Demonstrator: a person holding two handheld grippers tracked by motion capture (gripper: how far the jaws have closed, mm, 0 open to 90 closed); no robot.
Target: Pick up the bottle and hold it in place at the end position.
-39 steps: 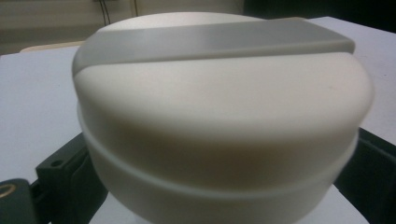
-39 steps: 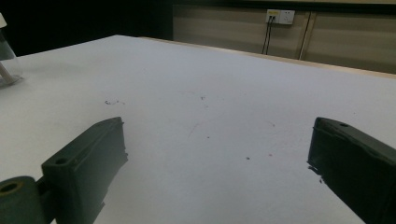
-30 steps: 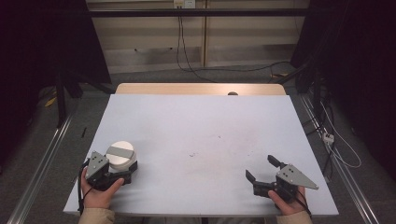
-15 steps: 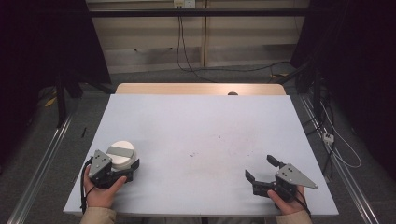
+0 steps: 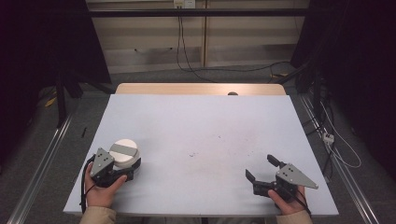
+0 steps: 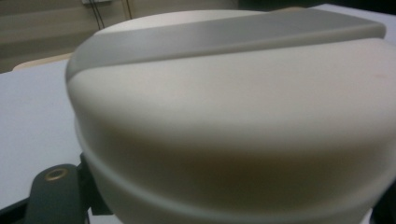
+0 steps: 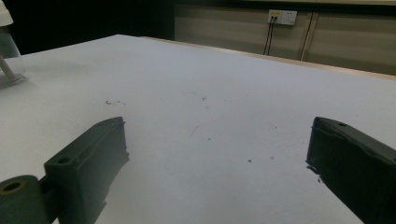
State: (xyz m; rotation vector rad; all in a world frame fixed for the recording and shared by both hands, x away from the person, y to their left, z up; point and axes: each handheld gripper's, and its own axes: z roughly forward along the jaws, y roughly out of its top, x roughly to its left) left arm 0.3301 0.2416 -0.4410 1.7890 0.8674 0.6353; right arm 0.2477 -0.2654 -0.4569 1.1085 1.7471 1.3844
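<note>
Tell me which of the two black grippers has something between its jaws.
The left gripper: its jaws flank the round cream container with a grey band. The right gripper gapes open over bare white table.

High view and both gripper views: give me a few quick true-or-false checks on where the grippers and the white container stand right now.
1. The left gripper is closed around the white container. True.
2. The right gripper holds a cup. False: its jaws stand open with nothing between them.
3. The container's lid has a grey band across it. True.
4. The container sits at the far edge of the table. False: it is near the front left corner.
</note>
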